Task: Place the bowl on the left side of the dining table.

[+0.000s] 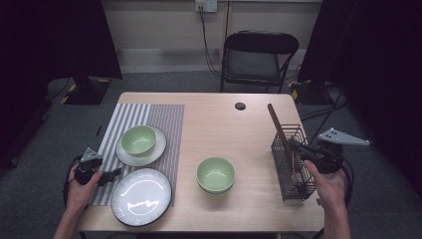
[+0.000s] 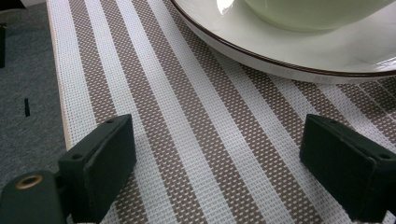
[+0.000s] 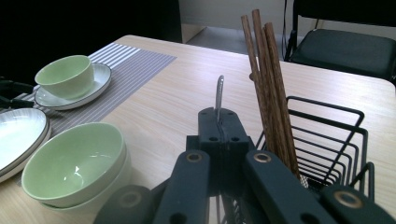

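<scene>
Jaws of right gripper (image 3: 219,128) clamped on thin metal utensil handle (image 3: 219,95); left gripper (image 2: 219,163) jaws apart.

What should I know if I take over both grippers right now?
Right gripper: shut on a metal utensil handle, over the wire basket.
Left gripper: open, holding nothing, over the striped mat by the small plate.
Chopsticks stand in the basket.
Done: utensil gripped.
Left: probably lift it out and set it by the dishes.
</scene>
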